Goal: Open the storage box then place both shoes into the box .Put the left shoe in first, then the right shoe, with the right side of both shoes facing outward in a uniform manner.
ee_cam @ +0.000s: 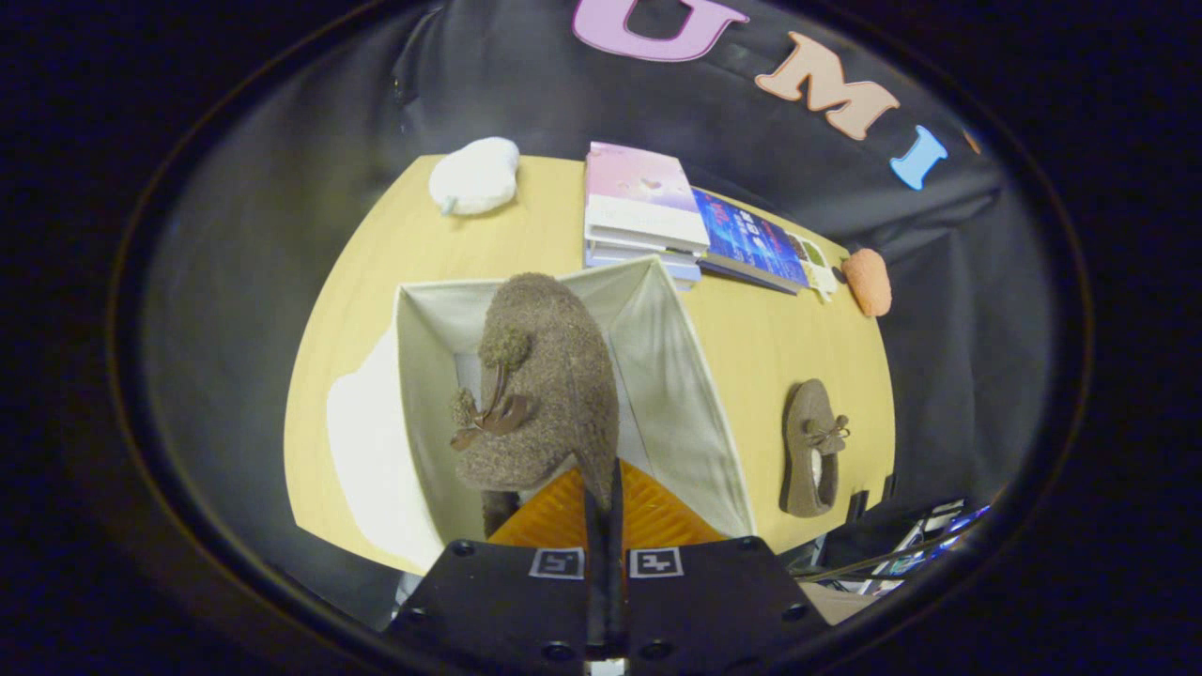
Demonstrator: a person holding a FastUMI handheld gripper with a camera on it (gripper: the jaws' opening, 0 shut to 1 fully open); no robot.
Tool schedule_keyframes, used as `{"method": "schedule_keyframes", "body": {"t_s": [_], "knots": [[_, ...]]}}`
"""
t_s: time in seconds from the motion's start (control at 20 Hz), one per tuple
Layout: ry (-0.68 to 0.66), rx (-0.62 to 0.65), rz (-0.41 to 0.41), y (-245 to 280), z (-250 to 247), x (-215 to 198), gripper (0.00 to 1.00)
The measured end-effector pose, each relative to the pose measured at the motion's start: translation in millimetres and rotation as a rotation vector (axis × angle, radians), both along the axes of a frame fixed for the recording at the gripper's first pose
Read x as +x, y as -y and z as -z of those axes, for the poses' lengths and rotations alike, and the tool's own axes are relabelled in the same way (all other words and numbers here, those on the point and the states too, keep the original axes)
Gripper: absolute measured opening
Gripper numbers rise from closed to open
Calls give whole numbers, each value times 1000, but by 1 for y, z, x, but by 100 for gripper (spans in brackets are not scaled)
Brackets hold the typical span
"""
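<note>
the tongs (601, 488) are clenched on the rim of a fuzzy brown slipper with a pompom bow (540, 376), hanging it over the open white fabric storage box (681, 394). the second matching brown slipper (812, 449) lies on the yellow wooden surface (779, 329) at 3 o'clock from the box.

Pale wooden table (751, 347); black cloth wall (526, 94) behind; dim, soft light
</note>
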State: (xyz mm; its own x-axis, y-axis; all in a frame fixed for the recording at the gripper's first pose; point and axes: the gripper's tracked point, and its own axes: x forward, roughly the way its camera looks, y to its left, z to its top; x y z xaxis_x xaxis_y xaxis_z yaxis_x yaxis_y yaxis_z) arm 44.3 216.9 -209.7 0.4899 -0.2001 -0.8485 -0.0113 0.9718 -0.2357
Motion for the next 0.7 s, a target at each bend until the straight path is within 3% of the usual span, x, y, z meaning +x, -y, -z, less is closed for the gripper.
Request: {"method": "schedule_keyframes", "body": {"t_s": [0.2, 0.5, 0.7], "knots": [[-62, 87, -24, -26, 35, 1, 4], [-113, 38, -118, -33, 77, 10, 4], [-127, 77, -124, -36, 97, 14, 4]]}}
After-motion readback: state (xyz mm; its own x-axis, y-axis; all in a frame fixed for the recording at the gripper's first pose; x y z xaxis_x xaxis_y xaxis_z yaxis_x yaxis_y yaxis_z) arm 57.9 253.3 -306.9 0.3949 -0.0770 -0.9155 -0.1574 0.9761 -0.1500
